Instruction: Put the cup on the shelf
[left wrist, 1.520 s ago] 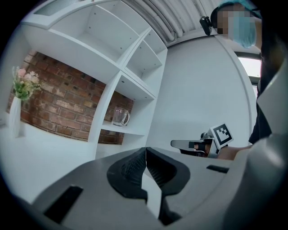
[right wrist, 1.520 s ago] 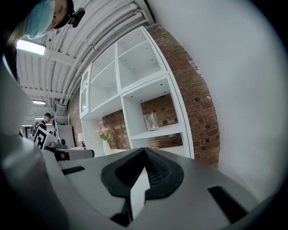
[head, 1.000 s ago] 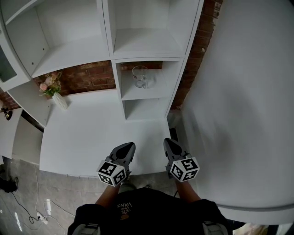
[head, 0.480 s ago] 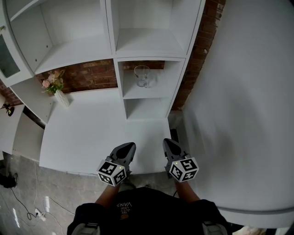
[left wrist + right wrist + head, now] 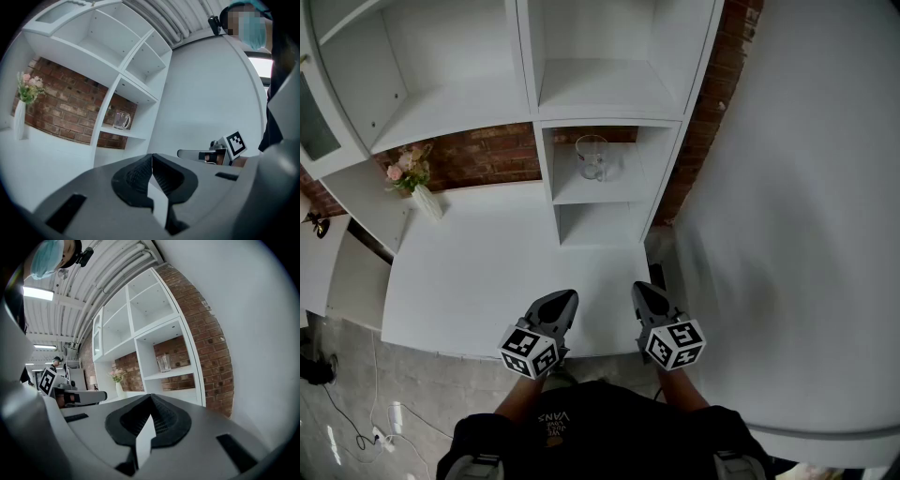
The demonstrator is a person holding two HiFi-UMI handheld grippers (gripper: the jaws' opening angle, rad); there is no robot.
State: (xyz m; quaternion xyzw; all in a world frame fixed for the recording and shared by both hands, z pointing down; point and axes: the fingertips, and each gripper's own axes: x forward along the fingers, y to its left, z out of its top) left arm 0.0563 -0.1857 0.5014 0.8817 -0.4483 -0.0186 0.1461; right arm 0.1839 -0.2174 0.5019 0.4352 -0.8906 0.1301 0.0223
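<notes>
A clear glass cup (image 5: 592,156) with a handle stands upright on a small white shelf (image 5: 598,187) in the narrow column of the wall unit; it also shows as the cup (image 5: 121,120) in the left gripper view and the cup (image 5: 164,363) in the right gripper view. My left gripper (image 5: 560,306) and right gripper (image 5: 645,299) hover side by side over the front edge of the white counter (image 5: 478,272), well short of the cup. Both are shut with nothing held; their jaws meet tip to tip.
A white vase with pink flowers (image 5: 412,183) stands at the counter's back left against the brick wall. A white wall (image 5: 797,216) rises on the right. Open white shelf bays (image 5: 609,84) sit above the cup. Grey floor with cables (image 5: 356,422) lies below left.
The head view has shifted slightly, so the shelves and cup sit a little further right in frame. Both grippers stay in place, shut.
</notes>
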